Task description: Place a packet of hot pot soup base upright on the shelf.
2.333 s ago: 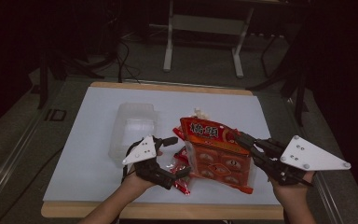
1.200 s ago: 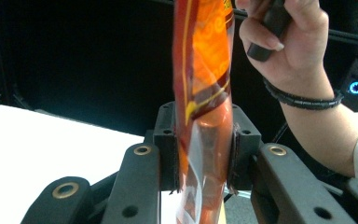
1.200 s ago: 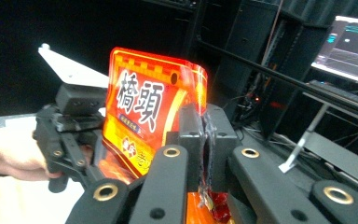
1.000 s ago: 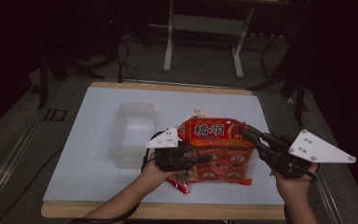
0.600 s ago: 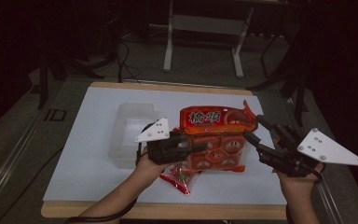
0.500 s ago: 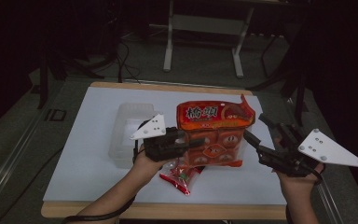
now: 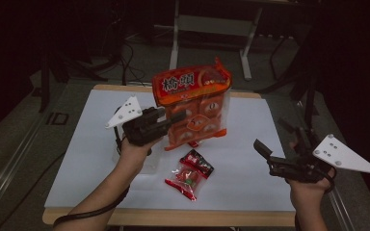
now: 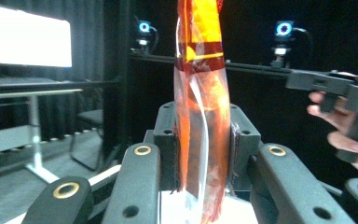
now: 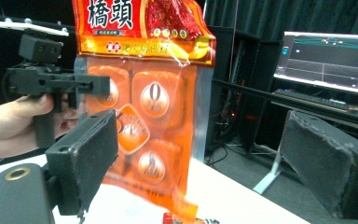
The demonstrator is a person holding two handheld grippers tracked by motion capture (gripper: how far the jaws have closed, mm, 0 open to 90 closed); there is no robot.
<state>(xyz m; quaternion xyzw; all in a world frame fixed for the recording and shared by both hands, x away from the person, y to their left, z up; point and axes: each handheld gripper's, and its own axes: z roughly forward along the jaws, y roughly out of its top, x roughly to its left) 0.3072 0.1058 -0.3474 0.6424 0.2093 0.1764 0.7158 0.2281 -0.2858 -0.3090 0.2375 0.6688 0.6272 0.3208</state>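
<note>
An orange snack bag (image 7: 192, 96) with red lettering hangs upright above the white table. My left gripper (image 7: 176, 118) is shut on its left edge, and its pads press the bag (image 8: 200, 116) from both sides at the left gripper (image 8: 203, 158). My right gripper (image 7: 272, 134) is low on the right, apart from the bag. Its jaws have just been opening and now stand wide, with nothing touching the pads (image 9: 93, 154). The bag (image 9: 149, 102) hangs farther off beyond the right gripper (image 9: 209, 158). Two small red packets (image 7: 189, 174) lie on the table under the bag.
A clear plastic container (image 7: 150, 166) sits on the white table (image 7: 77, 159), mostly behind the left hand. A metal stand (image 7: 212, 24) is on the floor beyond the far edge. A lit monitor (image 9: 326, 60) stands off to the side.
The left gripper has lifted the bag up off the table and turned it upright. The right gripper has let go of the bag's right edge and opened wide.
</note>
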